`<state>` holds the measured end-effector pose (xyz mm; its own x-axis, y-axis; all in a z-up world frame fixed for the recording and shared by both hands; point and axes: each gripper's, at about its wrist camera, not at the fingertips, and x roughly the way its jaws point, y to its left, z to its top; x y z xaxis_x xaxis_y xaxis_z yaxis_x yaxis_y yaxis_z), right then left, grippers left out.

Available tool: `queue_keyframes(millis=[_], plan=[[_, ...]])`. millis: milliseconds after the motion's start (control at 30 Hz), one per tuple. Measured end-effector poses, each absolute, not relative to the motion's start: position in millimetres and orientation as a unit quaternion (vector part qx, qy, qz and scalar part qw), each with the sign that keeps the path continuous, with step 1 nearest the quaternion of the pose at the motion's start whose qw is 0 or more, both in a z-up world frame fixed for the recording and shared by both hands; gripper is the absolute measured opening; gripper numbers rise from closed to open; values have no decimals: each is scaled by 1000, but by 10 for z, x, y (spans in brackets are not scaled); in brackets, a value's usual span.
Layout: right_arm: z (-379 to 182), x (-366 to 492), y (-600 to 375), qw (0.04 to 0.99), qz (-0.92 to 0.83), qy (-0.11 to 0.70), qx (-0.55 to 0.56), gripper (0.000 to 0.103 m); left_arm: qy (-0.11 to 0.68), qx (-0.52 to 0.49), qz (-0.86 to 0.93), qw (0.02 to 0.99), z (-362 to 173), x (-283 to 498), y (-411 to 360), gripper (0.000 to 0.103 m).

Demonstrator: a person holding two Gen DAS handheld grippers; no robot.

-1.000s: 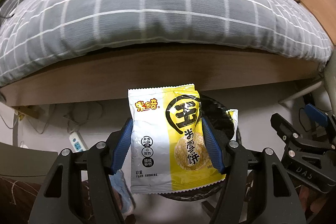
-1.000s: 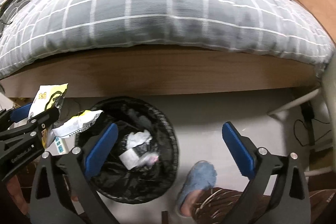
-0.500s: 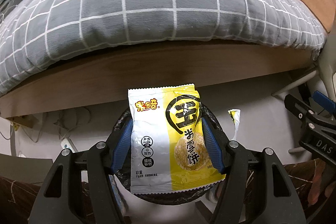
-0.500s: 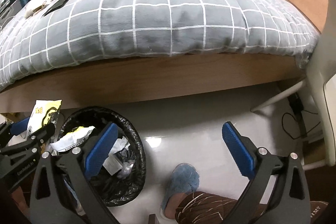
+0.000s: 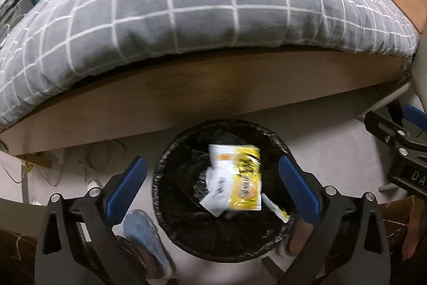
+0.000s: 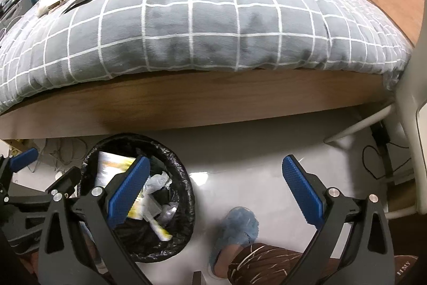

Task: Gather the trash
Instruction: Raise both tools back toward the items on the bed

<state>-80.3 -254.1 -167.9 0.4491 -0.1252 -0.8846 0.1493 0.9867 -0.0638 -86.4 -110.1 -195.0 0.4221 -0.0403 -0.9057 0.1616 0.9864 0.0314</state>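
Inside the black-lined trash bin (image 5: 170, 194), yellow-white snack packet (image 5: 237, 175) lies blurred over other wrappers, clear of both pads. Left tongs (image 5: 210, 186) above the bin, jaws just opened wide, nothing between them. Right tongs (image 6: 216, 188) also wide and empty, over bare floor (image 6: 253, 151) right of the bin. Grey checked bed (image 5: 202, 7) behind; blue slipper (image 6: 237, 229) near bin.

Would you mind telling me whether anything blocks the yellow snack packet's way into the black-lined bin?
Nothing visible does. The yellow snack packet is free of the left gripper, whose fingers have just opened, and is already inside the open bin's mouth.
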Motion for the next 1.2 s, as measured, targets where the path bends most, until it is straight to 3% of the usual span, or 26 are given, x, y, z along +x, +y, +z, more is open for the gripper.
queue_keyframes(millis=[1200], plan=[[-537, -434, -1583, 918, -28, 395, 2, 95, 438, 5, 7, 899, -744, -592, -13, 97]])
